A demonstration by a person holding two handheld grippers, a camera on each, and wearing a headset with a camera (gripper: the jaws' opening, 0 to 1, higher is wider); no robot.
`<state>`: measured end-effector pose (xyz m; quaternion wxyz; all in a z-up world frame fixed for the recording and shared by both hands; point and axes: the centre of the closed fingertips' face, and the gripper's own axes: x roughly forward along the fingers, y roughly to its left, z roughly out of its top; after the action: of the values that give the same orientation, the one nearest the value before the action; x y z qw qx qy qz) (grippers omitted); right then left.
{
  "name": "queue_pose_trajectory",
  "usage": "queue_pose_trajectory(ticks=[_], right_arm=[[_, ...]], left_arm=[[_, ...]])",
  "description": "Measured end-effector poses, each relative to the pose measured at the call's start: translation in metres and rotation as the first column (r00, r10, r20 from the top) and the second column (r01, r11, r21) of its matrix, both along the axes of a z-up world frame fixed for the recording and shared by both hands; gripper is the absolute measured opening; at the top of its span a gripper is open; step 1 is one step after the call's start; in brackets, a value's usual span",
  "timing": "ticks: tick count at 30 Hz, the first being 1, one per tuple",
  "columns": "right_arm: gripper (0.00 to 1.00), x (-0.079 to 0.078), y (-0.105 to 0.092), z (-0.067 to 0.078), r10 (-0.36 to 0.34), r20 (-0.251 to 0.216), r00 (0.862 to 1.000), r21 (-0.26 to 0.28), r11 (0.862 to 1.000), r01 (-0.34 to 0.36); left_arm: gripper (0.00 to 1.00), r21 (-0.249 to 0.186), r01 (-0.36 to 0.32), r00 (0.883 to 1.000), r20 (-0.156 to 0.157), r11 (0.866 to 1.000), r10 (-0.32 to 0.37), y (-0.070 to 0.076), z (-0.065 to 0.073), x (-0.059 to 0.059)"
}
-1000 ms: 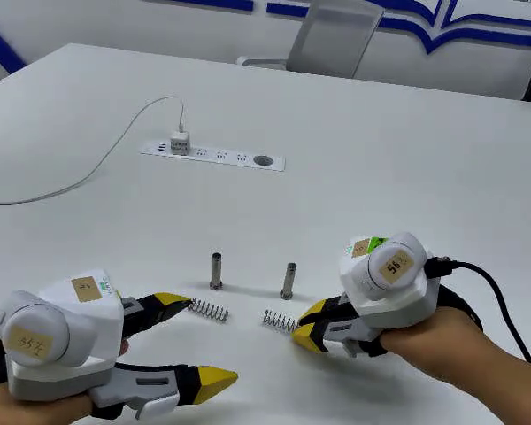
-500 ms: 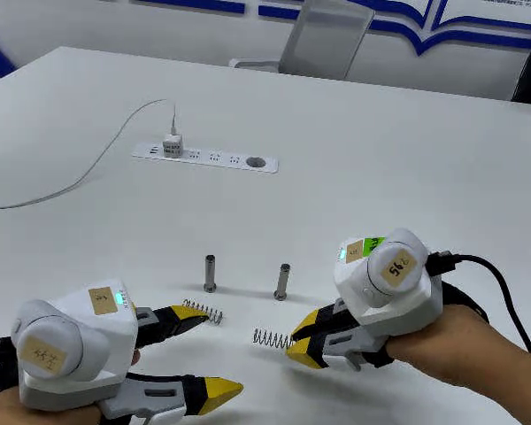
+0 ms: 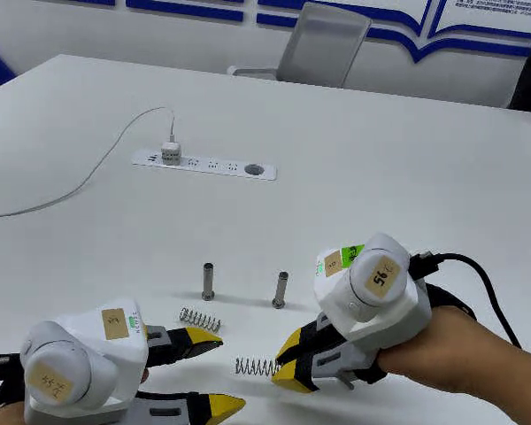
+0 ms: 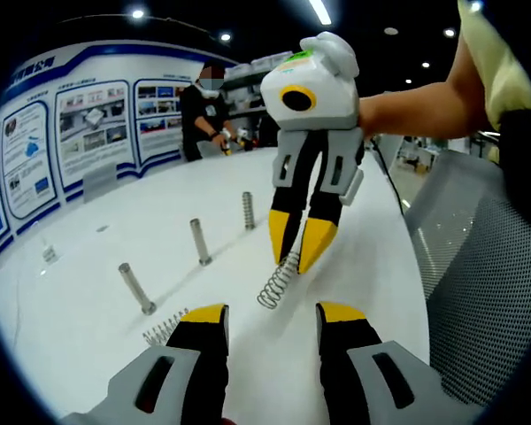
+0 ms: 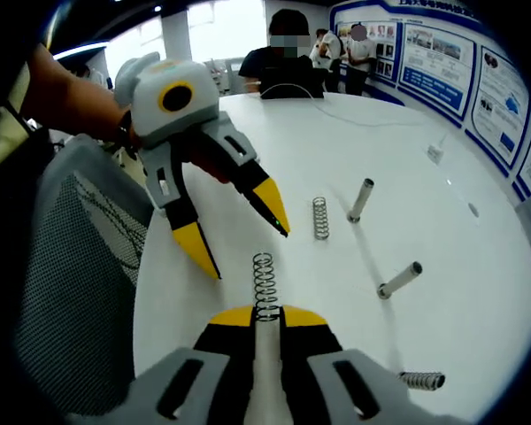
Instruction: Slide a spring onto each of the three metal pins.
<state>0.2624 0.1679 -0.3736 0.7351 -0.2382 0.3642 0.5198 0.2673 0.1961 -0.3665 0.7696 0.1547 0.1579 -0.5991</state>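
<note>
Two bare metal pins [image 3: 208,282] [image 3: 280,290] stand upright on the white table [image 3: 380,177]. In the left gripper view a third pin [image 4: 248,211] behind them looks ribbed, as if a spring sits on it. A loose spring [image 3: 200,319] lies in front of the left pin. My right gripper [image 3: 283,367] is shut on one end of another spring [image 3: 255,367], which sticks out level toward the left. My left gripper [image 3: 223,374] stands open facing it, nothing between its fingers. From the right gripper view, the held spring [image 5: 264,288] points at the open left gripper [image 5: 243,239].
A white power strip [image 3: 203,163] with a plugged charger and cable [image 3: 88,177] lies farther back on the table. A grey chair [image 3: 323,44] stands behind the far edge. People stand in the background of both gripper views.
My right gripper has drawn its spring back from the pins, toward me and to the left. My left gripper's upper fingertip has come off the loose spring and now lies nearer me.
</note>
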Motion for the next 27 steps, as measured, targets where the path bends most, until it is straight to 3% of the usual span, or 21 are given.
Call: queue_pose_trajectory(ticks=[16, 27], right_arm=[[0.11, -0.017, 0.007, -0.001, 0.075, -0.042, 0.996, -0.028, 0.997, -0.076], [0.11, -0.021, 0.011, 0.005, 0.097, -0.043, 0.994, -0.044, 0.994, -0.099]], left_arm=[[0.21, 0.047, 0.101, 0.994, 0.048, 0.994, -0.103, -0.008, -0.008, -0.019], [0.12, 0.053, 0.096, 0.993, 0.062, 0.994, -0.099, -0.008, -0.009, -0.017]])
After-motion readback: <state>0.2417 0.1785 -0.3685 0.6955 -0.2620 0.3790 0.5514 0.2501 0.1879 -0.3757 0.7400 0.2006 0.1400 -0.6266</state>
